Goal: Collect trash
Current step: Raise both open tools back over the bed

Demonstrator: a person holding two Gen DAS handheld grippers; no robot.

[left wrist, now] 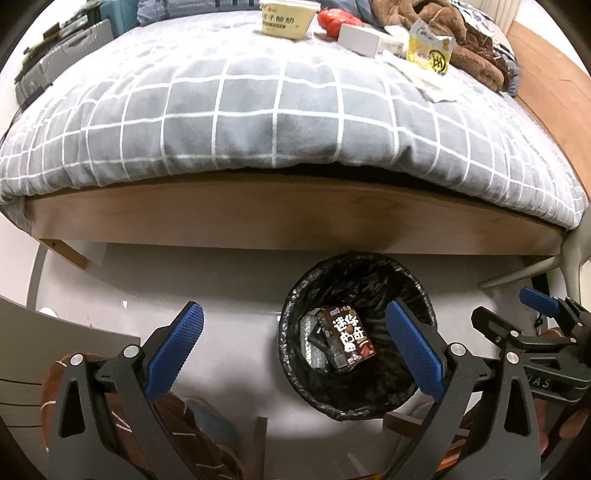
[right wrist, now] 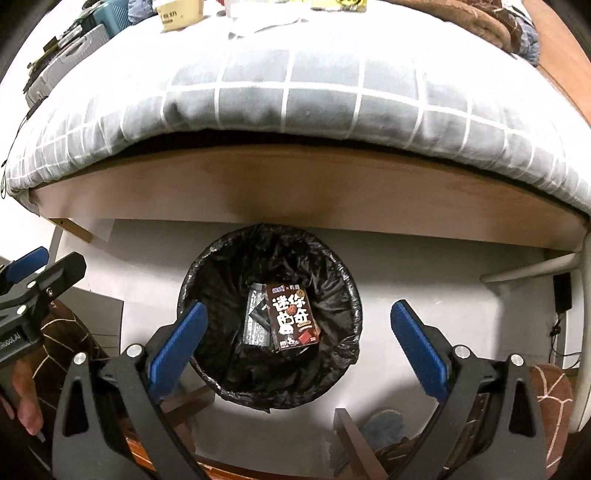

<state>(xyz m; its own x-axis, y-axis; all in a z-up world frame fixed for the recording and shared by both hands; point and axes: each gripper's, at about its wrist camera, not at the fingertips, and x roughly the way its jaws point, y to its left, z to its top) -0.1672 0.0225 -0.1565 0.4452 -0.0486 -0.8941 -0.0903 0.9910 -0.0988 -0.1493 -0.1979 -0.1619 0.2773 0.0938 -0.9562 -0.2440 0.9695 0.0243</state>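
- Left wrist view: my left gripper (left wrist: 295, 350) has its jaws spread wide with nothing between them.
- The black-lined trash bin (left wrist: 291, 332) sits on the floor ahead, toward the right-hand jaw, whose blue pad overlaps its rim.
- Inside the bin lies a brown snack box (left wrist: 349, 336), face up, on darker wrappers.
- Far beyond the jaws, on the grey checked bed (left wrist: 258, 122), I see a yogurt tub (left wrist: 286, 18), a red wrapper (left wrist: 334, 20), a grey flat box (left wrist: 358, 40) and a yellow packet (left wrist: 430, 46).
- Right wrist view: my right gripper (right wrist: 299, 347) is also wide open and holds nothing.
- The bin (right wrist: 207, 266) lies straight ahead between the jaws, the snack box (right wrist: 293, 317) near its middle.
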